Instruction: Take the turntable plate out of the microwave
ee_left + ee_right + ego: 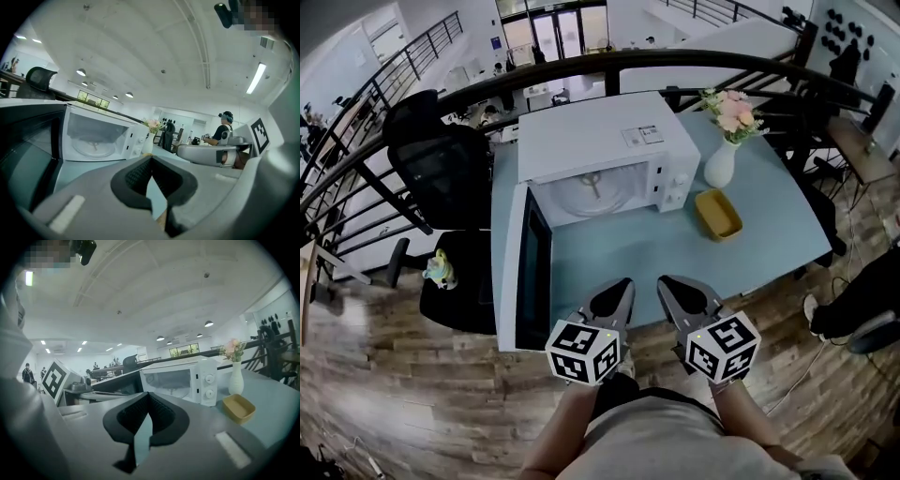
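A white microwave (600, 141) stands on the light blue table (637, 248), its door (525, 272) swung open to the left. The clear glass turntable plate (592, 192) lies flat inside the cavity; it also shows in the left gripper view as the plate (93, 146). My left gripper (623, 283) and right gripper (667, 279) hover side by side over the table's near edge, well short of the microwave, pointing toward it. The jaws of both meet at the tips, shut and holding nothing: left gripper (151, 158), right gripper (149, 394).
Right of the microwave stand a white vase with pink flowers (722, 159) and a shallow yellow dish (718, 214). A black office chair (441, 169) sits left of the table. A dark railing (694, 61) curves behind the table.
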`<act>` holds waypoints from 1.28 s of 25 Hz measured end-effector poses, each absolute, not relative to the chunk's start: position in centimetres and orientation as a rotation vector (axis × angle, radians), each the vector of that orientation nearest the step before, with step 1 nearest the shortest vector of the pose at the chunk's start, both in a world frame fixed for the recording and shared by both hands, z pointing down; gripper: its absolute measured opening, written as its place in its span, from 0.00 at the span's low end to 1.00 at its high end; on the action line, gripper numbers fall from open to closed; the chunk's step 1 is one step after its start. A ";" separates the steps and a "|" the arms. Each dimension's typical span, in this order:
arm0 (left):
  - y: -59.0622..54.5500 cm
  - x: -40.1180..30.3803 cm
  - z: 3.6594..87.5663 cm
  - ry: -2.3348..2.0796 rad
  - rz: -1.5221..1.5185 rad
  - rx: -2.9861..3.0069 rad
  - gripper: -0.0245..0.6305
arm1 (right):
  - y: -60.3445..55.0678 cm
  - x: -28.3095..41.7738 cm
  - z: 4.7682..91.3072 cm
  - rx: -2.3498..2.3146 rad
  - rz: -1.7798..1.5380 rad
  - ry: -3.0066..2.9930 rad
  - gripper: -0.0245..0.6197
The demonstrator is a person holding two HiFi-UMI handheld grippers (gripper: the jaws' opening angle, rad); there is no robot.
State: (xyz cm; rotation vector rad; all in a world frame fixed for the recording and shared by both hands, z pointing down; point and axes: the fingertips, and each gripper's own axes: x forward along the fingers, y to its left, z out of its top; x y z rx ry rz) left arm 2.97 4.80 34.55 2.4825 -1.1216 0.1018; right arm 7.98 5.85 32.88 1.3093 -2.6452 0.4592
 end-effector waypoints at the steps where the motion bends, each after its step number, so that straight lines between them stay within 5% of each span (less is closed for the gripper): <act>1: 3.9 2.7 34.4 -1.125 0.092 2.480 0.04 | 4.9 7.8 32.7 1.311 0.456 -2.647 0.06; 32: -9.7 -0.9 37.6 -1.247 0.063 2.291 0.04 | -9.6 4.7 36.9 1.100 0.527 -2.595 0.06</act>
